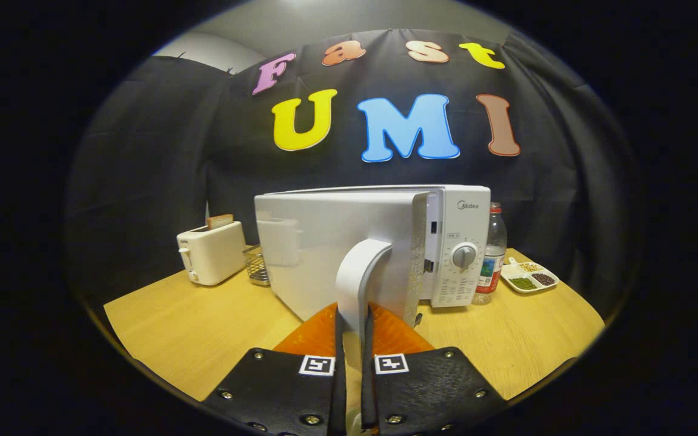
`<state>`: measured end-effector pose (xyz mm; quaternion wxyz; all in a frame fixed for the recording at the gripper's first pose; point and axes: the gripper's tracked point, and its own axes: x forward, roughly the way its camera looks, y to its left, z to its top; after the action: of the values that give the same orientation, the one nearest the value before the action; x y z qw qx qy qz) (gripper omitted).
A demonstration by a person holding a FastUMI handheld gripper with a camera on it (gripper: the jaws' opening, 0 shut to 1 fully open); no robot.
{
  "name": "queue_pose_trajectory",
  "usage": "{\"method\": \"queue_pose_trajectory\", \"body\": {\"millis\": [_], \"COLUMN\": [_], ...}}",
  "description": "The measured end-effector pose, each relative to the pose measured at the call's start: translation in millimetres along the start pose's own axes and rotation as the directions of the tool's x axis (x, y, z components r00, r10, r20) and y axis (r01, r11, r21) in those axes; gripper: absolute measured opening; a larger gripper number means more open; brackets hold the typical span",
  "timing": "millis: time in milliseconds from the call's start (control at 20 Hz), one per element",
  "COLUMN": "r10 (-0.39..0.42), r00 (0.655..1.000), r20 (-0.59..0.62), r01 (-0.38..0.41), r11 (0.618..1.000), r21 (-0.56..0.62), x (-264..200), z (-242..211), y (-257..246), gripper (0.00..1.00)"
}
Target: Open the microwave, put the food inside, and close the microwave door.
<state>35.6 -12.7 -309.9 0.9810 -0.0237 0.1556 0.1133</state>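
The table [203, 327] is pale wood and carries everything. The microwave [458, 242] stands mid-table, its dial panel facing forward. Its door [325, 254] is swung partly open, leaving a gap at the panel side, and the door's outer face takes up the space left of the panel. The white curved handle [358, 272] on that door runs down toward the claw. The toaster [211, 251] sits left of the microwave with a slice of bread poking from its slot. A small wire basket [256, 265] stands between toaster and microwave. A water bottle [492, 254] stands just right of the microwave; a tray [529, 277] of beans lies further right.

The claw [352, 339] is narrow, both fingers pressed against the handle's lower end, which sits between them.
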Motion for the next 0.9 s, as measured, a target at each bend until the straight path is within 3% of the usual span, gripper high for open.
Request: {"method": "queue_pose_trajectory", "body": {"millis": [200,300,650,900], "r10": [0.066,0.059,-0.048,-0.193], "r00": [0.998,0.998,0.991,0.968], "r20": [0.009,0.023,0.127,0.157], "r01": [-0.065,-0.059,0.060,0.205], "r11": [0.998,0.998,0.994,0.976], "r21": [-0.017,-0.019,-0.095,-0.066], "x": [-24.3,-32.6,-36.8,-28.6], "z": [-7.7,-9.7,-15.5,-17.4], "y": [54.2,81.3,174.3,214.6], "gripper": [0.09,0.09,0.09,0.09]}}
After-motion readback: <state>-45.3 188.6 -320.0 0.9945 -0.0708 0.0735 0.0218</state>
